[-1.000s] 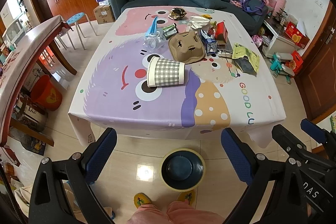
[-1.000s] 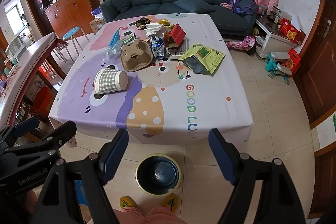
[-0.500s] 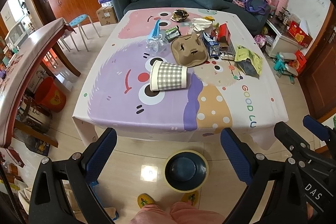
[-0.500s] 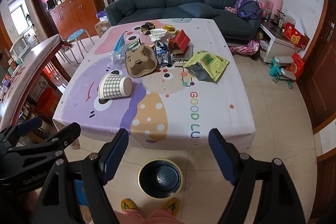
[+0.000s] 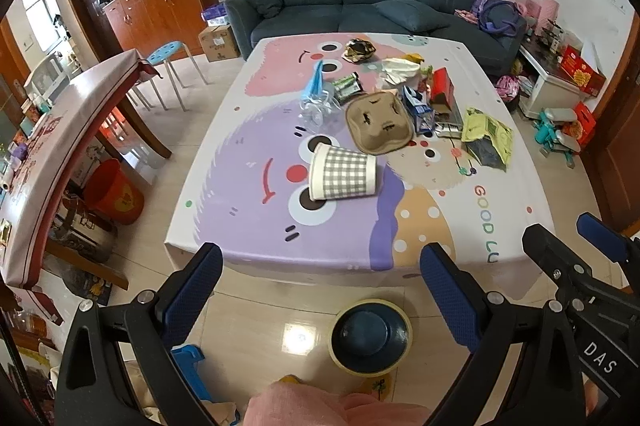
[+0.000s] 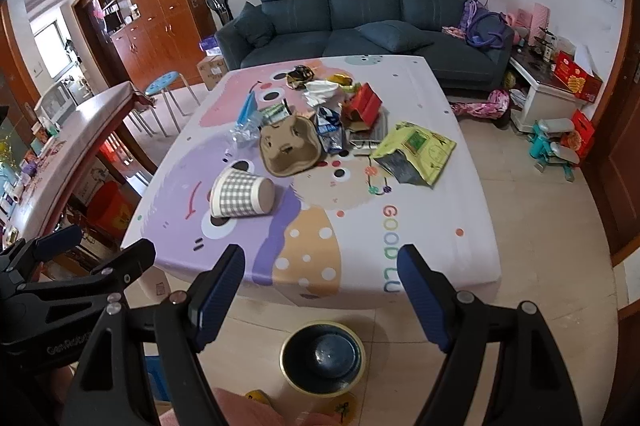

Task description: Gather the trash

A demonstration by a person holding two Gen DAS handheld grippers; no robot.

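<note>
Both tongs, left tongs and right tongs, wide open and empty, have lifted; the checked cup ahead is closest trash.

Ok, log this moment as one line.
stage: approach | left gripper: open, empty | right gripper: open, empty | cup: on its side on table | bin: on floor
</note>
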